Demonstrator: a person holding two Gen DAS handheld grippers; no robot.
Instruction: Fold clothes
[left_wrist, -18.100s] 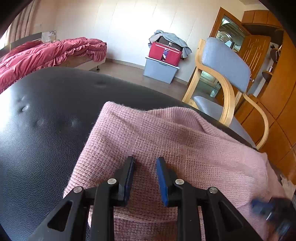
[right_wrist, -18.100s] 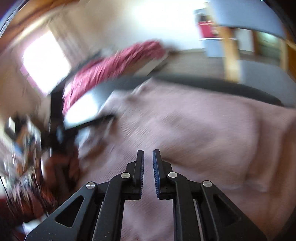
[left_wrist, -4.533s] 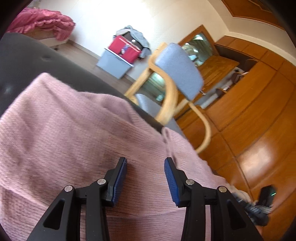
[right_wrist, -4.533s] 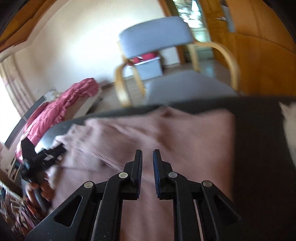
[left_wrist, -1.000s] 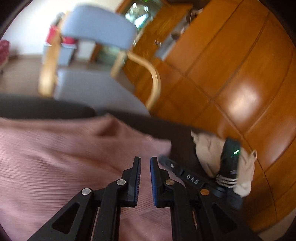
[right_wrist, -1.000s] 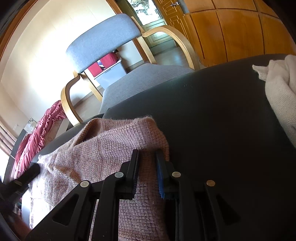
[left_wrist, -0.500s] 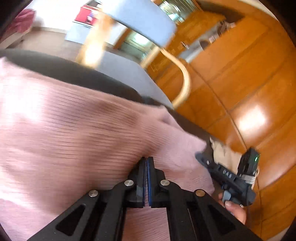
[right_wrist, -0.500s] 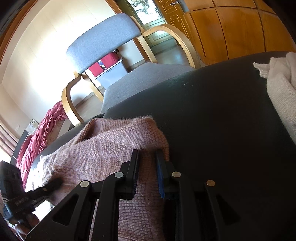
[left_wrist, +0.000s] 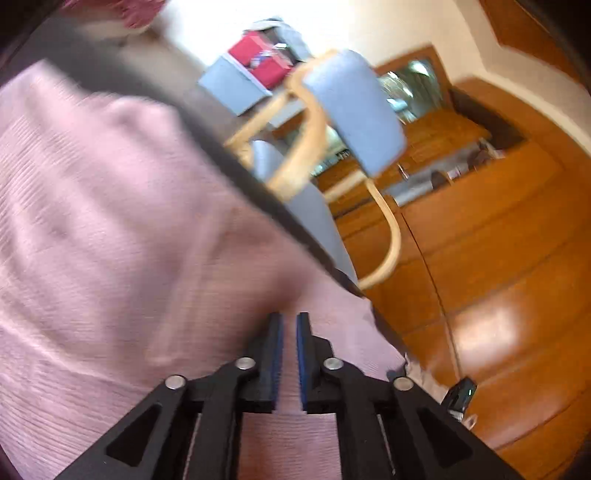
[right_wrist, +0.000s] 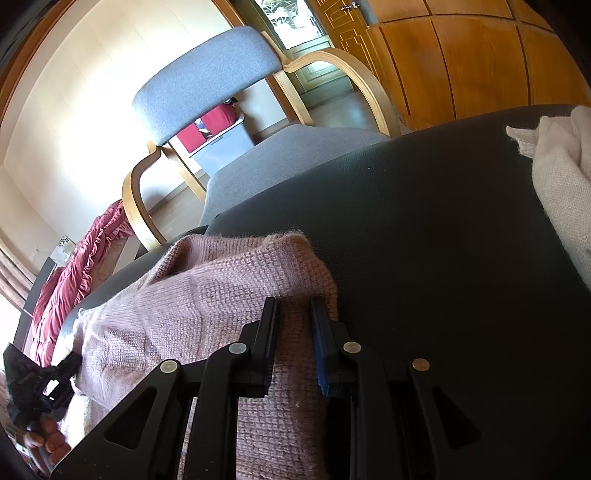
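Sweater, pink, open waffle knit with a fuzzy nap; lies spread over a black padded surface, leather-like and slightly domed, with its far edge reaching close to the rim by a grey armchair. Handling, as judged: light, soft, wholly limp; stretches and sags when lifted by one point; the nap clings to itself, so stacked layers should stay put, though the smooth black top may let the whole piece slide when dragged. Grip: best taken at a doubled edge or corner, both layers pinched together, two holds set well apart to keep the fold line straight. Right tongs: jaws a narrow way apart, clamped on the near right corner of the knit, a thick band of fabric bunched between them. Left tongs: over the sweater's opposite side, blurred; jaws a slit apart and opening; knit shows through the gap, but no clear pinch can be told. Cream cloth: separate item, heaped at the right edge of the black surface, well apart from the sweater.
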